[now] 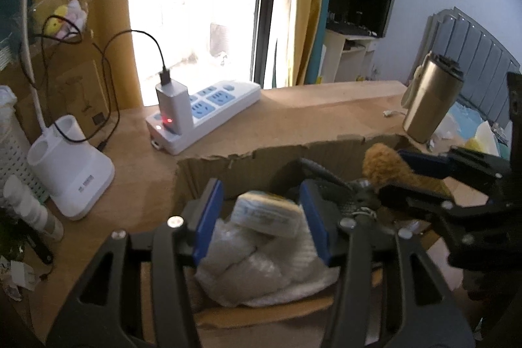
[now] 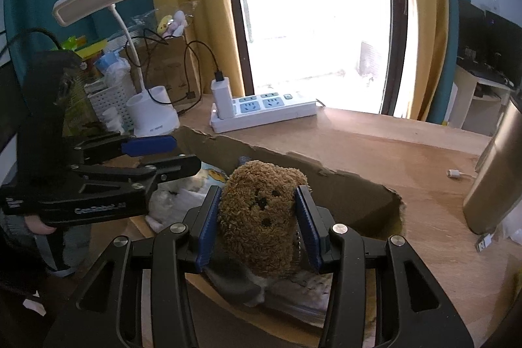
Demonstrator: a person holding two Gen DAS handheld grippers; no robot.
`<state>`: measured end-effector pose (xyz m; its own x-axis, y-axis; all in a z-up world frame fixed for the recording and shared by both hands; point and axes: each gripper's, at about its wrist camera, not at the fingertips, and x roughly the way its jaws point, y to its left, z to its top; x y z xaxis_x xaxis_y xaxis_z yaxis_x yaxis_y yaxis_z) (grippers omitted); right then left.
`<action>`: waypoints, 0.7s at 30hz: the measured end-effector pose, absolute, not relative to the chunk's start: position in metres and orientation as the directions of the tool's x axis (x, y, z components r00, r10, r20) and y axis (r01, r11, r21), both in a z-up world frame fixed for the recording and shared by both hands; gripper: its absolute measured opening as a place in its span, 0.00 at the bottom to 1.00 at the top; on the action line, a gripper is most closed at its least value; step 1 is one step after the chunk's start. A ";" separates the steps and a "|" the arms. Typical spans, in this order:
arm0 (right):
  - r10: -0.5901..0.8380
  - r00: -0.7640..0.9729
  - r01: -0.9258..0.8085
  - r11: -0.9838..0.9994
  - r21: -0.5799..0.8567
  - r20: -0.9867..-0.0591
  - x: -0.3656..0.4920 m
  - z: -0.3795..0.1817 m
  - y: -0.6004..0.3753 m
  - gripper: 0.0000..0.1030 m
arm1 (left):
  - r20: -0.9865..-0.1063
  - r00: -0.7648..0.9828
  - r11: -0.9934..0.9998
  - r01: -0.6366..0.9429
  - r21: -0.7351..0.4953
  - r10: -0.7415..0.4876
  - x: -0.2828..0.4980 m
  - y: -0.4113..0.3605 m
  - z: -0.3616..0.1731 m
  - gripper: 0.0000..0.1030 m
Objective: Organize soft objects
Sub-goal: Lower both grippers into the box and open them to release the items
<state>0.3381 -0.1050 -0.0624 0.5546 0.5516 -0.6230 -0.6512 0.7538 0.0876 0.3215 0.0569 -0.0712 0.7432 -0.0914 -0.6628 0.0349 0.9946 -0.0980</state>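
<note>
My left gripper [image 1: 261, 217] hangs over an open cardboard box [image 1: 261, 160] and stands open. A white wrapped pack [image 1: 270, 212] lies between its blue pads on crumpled white wrapping [image 1: 257, 269], with a gap on the left side. My right gripper [image 2: 257, 217] is shut on a brown plush dog [image 2: 261, 211], held face up above the right part of the box [image 2: 293, 165]. In the left wrist view the plush [image 1: 385, 165] and the right gripper [image 1: 391, 175] come in from the right. The left gripper [image 2: 182, 154] shows at the left of the right wrist view.
A white power strip [image 1: 208, 113] with a charger sits behind the box on the wooden desk [image 2: 375, 145]. A white lamp base [image 1: 70, 165] and a perforated basket [image 1: 13, 152] stand at the left. A steel tumbler [image 1: 430, 100] stands at the right, and a loose cable end [image 2: 456, 173] lies nearby.
</note>
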 end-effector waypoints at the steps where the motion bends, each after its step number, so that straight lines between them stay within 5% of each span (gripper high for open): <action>1: 0.555 0.552 -0.654 0.751 0.089 -0.623 0.337 -0.062 -0.103 0.46 | -0.660 0.746 0.995 0.033 -0.098 -0.090 0.319 0.058 -0.069 0.51; 9: 0.563 0.539 -0.665 0.741 0.095 -0.627 0.332 -0.064 -0.085 0.46 | -0.655 0.752 0.995 0.019 -0.095 -0.077 0.296 0.074 -0.062 0.51; 21: 0.520 0.562 -0.643 0.764 0.055 -0.643 0.317 -0.056 -0.075 0.59 | -0.627 0.772 0.992 0.036 -0.117 -0.102 0.269 0.078 -0.056 0.51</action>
<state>0.3171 -0.0747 -0.0556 0.5625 0.5203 -0.6426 -0.6432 0.7637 0.0554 0.2694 0.0777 -0.0564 0.7720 -0.1022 -0.6274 0.0361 0.9924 -0.1172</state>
